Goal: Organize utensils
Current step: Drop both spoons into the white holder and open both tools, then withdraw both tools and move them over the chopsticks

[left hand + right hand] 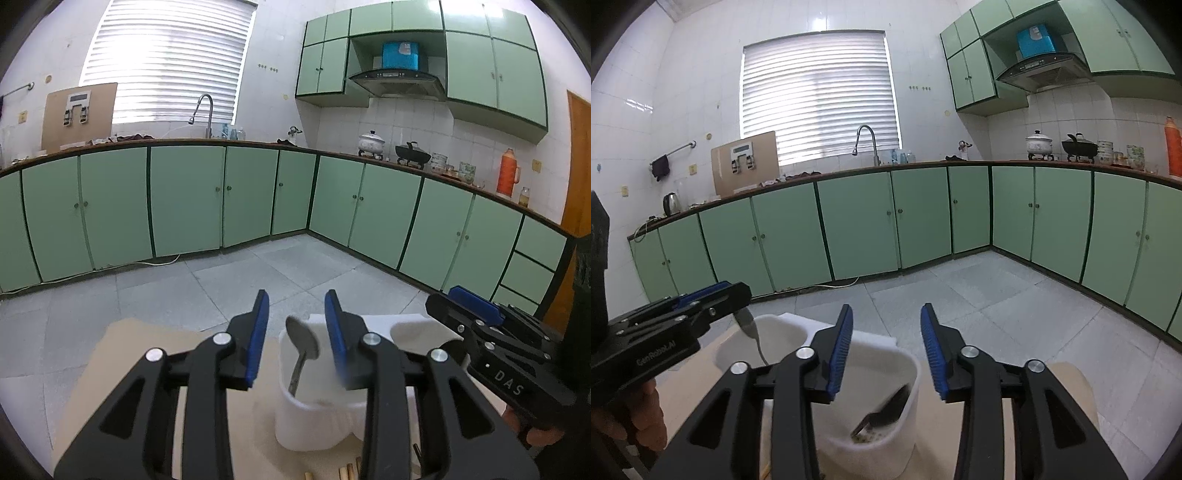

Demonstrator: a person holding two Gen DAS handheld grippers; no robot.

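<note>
A white utensil holder (314,413) with two cups stands on a tan table (147,354). A metal spoon (301,345) stands bowl-up in its left cup, between my left gripper's (297,314) open blue pads, not gripped. My right gripper (886,328) is open and empty above the right cup (882,421), where a dark utensil (886,410) lies inside. The spoon (750,325) and the left gripper (701,299) show at the left of the right wrist view. The right gripper (476,299) shows at the right of the left wrist view.
Wooden stick ends (349,472) lie on the table near the bottom edge. Beyond the table is grey tiled floor (221,280) and green cabinets (184,199) along a counter with a sink tap (205,110), pots (371,142) and an orange flask (508,173).
</note>
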